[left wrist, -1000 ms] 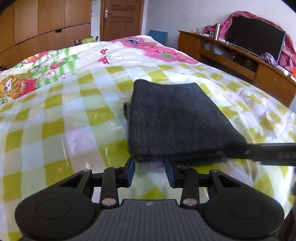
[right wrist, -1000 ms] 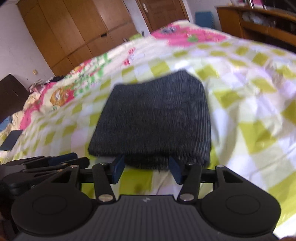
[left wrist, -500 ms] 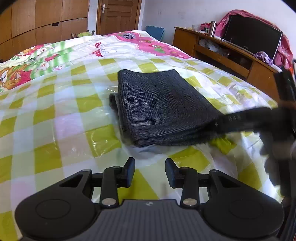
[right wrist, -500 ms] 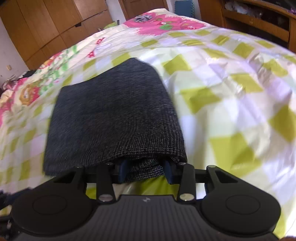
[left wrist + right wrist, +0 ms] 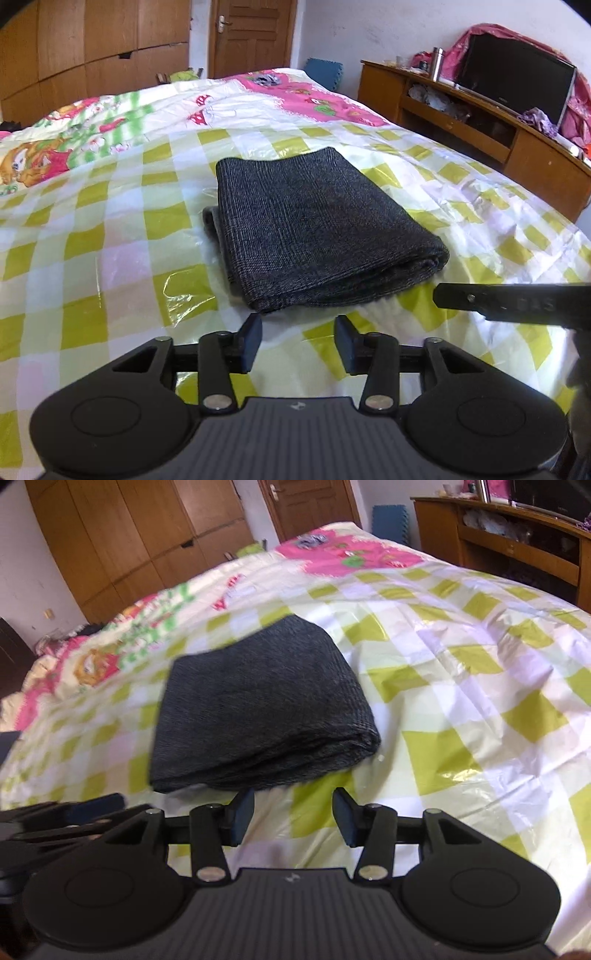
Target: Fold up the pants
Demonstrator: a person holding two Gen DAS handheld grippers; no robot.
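Observation:
The dark grey pants [image 5: 310,229] lie folded into a thick rectangle on the bed's yellow-checked plastic cover [image 5: 110,266]. They also show in the right wrist view [image 5: 258,709]. My left gripper [image 5: 298,345] is open and empty, just short of the fold's near edge. My right gripper [image 5: 293,821] is open and empty, also just short of the near edge. The right gripper's side shows at the right of the left wrist view [image 5: 509,301]. The left gripper's side shows at the lower left of the right wrist view [image 5: 66,816].
The bed carries a floral quilt [image 5: 92,122] at its far end. A wooden TV stand [image 5: 480,118] with a television [image 5: 517,88] runs along the right. A wardrobe [image 5: 129,542] and a door [image 5: 251,37] stand behind the bed.
My right gripper let go of the pants' near edge and drew back. My left gripper stayed open and shifted slightly. The folded pants stayed in place.

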